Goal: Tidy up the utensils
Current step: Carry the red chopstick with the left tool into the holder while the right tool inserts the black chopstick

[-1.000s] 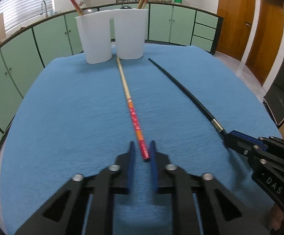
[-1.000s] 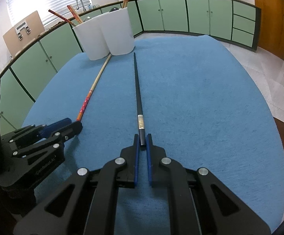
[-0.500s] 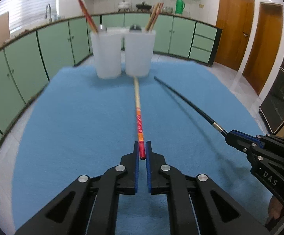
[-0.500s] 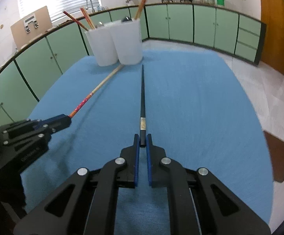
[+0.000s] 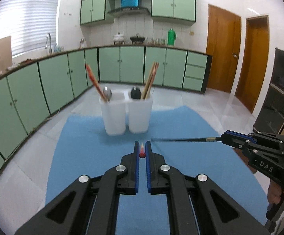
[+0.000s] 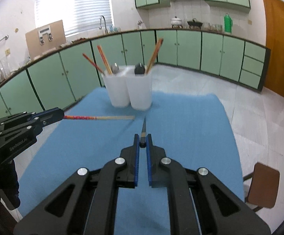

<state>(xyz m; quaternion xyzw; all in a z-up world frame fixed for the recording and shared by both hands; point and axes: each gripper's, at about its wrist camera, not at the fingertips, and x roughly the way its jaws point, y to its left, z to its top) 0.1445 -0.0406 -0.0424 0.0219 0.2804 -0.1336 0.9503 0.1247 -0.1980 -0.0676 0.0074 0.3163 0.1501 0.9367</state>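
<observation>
**Both grippers holding a chopstick each, clear of the cloth**

L gripper (image 5: 142,150) is clamping the red end of a red-and-tan chopstick (image 6: 99,117); in the R wrist view the stick is sticking out level toward the two white cups (image 6: 130,92), its tip short of them and off the blue cloth (image 6: 191,129). R gripper (image 6: 142,142) is pinching the butt of a black chopstick (image 5: 183,139), which is pointing toward the same cups, also in the air. Cups are standing side by side, touching, at the far end of the cloth. L cup is holding red chopsticks plus a metal spoon; R cup is holding tan chopsticks plus a dark spoon. Brown chair (image 6: 263,186) is sitting right of the cloth, well away from the cups.
</observation>
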